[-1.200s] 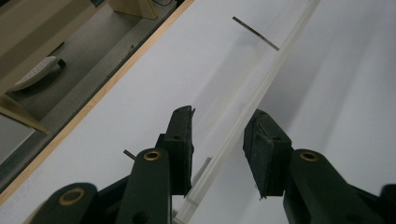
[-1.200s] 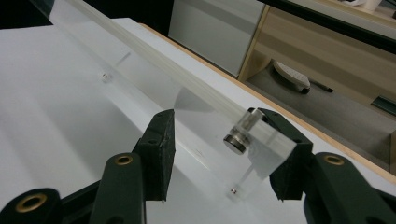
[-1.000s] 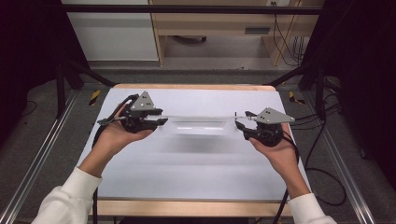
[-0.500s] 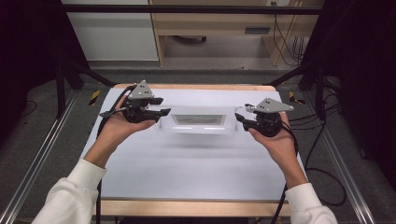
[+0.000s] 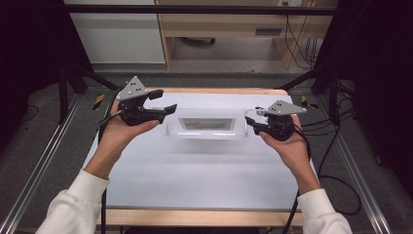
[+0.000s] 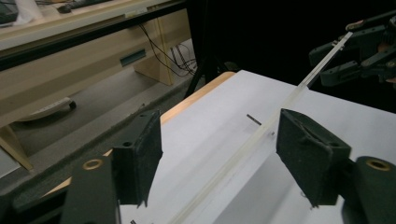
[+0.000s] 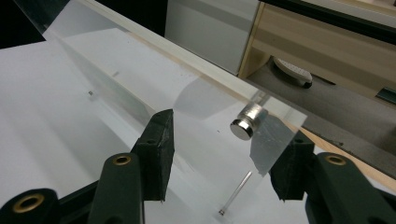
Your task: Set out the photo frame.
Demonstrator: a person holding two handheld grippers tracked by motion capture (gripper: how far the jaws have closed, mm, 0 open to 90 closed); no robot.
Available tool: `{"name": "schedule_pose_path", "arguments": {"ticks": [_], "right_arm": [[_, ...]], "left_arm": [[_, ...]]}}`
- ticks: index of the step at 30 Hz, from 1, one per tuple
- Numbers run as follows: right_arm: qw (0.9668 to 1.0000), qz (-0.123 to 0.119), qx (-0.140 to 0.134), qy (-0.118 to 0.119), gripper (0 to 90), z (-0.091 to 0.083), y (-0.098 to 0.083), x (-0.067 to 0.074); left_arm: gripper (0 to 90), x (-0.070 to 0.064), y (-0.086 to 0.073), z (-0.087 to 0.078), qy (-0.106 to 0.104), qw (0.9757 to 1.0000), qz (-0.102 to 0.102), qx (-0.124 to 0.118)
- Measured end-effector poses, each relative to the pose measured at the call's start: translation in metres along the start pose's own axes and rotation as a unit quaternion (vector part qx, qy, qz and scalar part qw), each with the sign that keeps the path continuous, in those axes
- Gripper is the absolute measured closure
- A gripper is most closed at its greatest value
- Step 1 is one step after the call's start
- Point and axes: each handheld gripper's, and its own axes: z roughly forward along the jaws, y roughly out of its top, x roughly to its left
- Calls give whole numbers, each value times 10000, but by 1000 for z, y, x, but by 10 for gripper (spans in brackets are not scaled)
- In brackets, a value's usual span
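1. The clear panel is at the far middle of the white table, between the two grippers. It looks tilted, with its top face turned toward the person.
2. The left gripper is released. In the left gripper view its jaws stand wide apart, and the thin edge of the panel runs through the gap nearer to the right-hand jaw. I see no contact.
3. The right gripper is also released. In the right gripper view the panel corner sits between the spread jaws, and one jaw is seen through the plastic.
4. A metal stud is fixed near that corner, and a thin pin goes down to the table below it. I cannot tell if the panel rests on such pins alone.
5. Risk: neither gripper pinches the panel, so I think it could tip or slide if one jaw pushes it while closing.
6. Risk: if only one gripper closes first, the panel may turn around that end and the other end may drop.
7. Risk: the plastic is smooth and thin, so a pinch near the corner could slip off, or press on the stud.
8. Containers: I see none on the table. The panel shows a grey rectangle in its middle, but I cannot tell if this is an insert or a reflection.
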Motion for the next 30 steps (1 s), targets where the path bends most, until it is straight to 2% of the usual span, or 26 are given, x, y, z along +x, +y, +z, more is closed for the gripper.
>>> {"name": "schedule_pose_path", "arguments": {"ticks": [2,4,8,13,22,30], "right_arm": [[10000,11,-3,-9,482,0,0,0],[10000,57,-1,-11,480,1,0,-1],[10000,78,-12,-35,479,2,1,-2],[9999,104,10,-50,479,4,2,-3],[9998,152,71,-76,481,8,6,-7],[9996,224,130,-117,482,14,12,-14]], "left_arm": [[257,-1,0,-6,196,9998,101,30],[215,-1,-2,-14,337,9994,95,-51],[171,-1,-9,-28,402,9990,-120,-147],[130,-5,-24,-41,488,9986,-204,-89],[104,-13,-71,-49,514,9977,-357,268],[100,-8,-119,-47,511,9947,-699,548]]}}
